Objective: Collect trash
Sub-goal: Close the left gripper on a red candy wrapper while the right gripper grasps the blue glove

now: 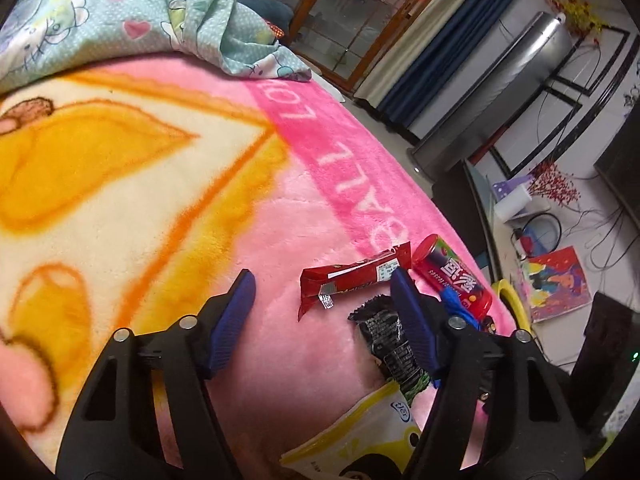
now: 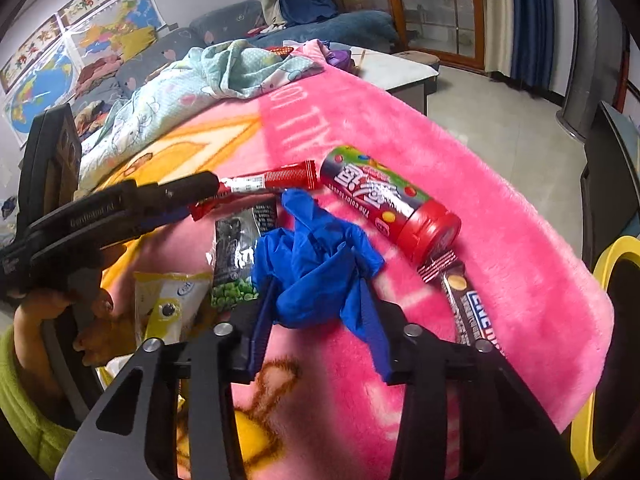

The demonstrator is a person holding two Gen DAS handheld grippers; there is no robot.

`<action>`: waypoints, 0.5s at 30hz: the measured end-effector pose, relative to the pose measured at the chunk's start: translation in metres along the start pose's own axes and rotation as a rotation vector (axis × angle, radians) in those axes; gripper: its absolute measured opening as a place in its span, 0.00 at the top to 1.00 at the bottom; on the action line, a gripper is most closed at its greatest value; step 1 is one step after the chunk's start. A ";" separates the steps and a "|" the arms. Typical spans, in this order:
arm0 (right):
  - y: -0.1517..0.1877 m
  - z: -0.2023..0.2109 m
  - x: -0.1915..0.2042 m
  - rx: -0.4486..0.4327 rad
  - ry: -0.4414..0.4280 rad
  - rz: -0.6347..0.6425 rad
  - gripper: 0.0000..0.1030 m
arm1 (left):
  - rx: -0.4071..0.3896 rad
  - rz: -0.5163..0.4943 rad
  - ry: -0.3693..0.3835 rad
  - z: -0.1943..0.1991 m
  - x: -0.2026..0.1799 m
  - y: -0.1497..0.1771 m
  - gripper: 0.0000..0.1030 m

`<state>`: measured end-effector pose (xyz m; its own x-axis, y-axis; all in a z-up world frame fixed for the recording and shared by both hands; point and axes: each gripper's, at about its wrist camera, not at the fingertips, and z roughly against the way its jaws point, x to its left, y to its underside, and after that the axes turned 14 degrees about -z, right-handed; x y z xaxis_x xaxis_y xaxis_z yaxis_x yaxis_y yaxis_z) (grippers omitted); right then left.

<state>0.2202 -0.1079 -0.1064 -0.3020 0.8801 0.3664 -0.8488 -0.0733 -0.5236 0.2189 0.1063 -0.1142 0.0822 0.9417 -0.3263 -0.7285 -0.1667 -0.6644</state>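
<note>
A: What is seen first?

B: A big pink blanket (image 2: 460, 168) is spread out, with white letters woven into a darker pink band. Only "ALL" can be made out. A pale blue cartoon quilt (image 2: 168, 96) is heaped on the blanket's far end.

A: Where is the trash kept?

B: It is piled on the blanket near the pink band. A red candy tube (image 2: 390, 204) is laid on its side; "The color teases" is printed on it under big Chinese signs. Just beside the tube a crumpled blue glove (image 2: 316, 256) is found. A long red wrapper (image 1: 354, 276) is laid behind the glove, its small print too tiny to be read.

A: What is shown in only one view?

B: A dark chocolate bar (image 2: 464, 300) in front of the tube is seen only from the right wrist. Maps on the wall are seen there too. A black pea packet (image 2: 236, 256) and a yellow bag (image 2: 168, 304) are shown better there.

A: And the claws?

B: The right gripper (image 2: 316, 292) is closed around the glove, and the blue stuff is bunched between its fingers. The left gripper (image 1: 324, 286) is held half wide around the red wrapper, and nothing is pinched yet.
</note>
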 end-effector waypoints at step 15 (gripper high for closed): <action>0.005 0.006 -0.003 0.004 0.008 0.009 0.79 | -0.022 0.082 0.090 0.002 0.006 0.008 0.88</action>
<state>0.2144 -0.1136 -0.1055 -0.3062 0.8830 0.3558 -0.8480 -0.0831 -0.5235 0.2122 0.1116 -0.1198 0.0849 0.8947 -0.4385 -0.7202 -0.2490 -0.6475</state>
